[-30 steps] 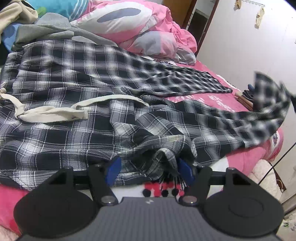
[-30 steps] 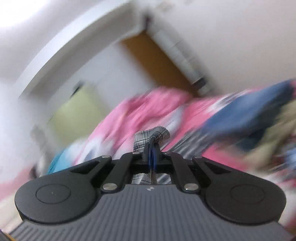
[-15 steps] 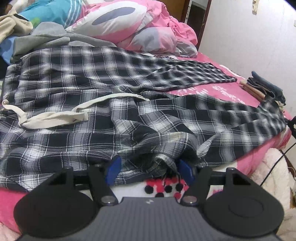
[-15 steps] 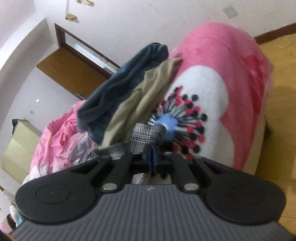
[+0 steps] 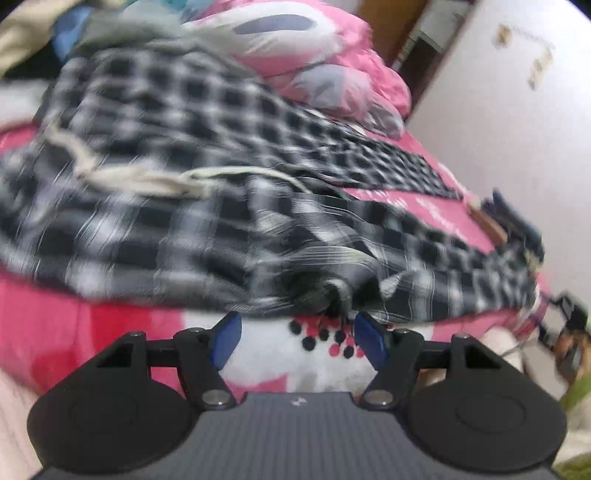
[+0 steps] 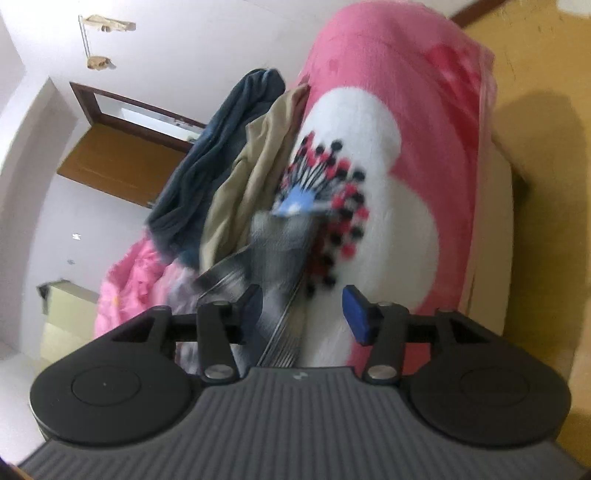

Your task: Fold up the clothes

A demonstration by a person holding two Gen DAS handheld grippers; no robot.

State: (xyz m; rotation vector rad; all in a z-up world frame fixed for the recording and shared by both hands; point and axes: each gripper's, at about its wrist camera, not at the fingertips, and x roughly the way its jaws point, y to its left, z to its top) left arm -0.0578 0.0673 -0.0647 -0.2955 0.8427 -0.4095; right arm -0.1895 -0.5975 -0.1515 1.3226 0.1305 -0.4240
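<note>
The checked pants [image 5: 229, 206] are spread on the pink bed [image 5: 74, 325]. The left gripper [image 5: 297, 338] and right gripper [image 6: 303, 314] are spread wide, with nothing pinched.

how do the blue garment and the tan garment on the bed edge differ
In the right wrist view, the blue garment is dark slate blue with a thick, bunched look; the tan garment is pale khaki and looks smoother. The blue one lies farther from the white patch of the pink blanket; the tan one borders it. Both are crumpled, unfolded, side by side.

trousers [image 5: 229, 206] spread on bed [image 5: 55, 325], quilt [image 5: 310, 55] behind, door [image 5: 391, 29] beyond
</note>
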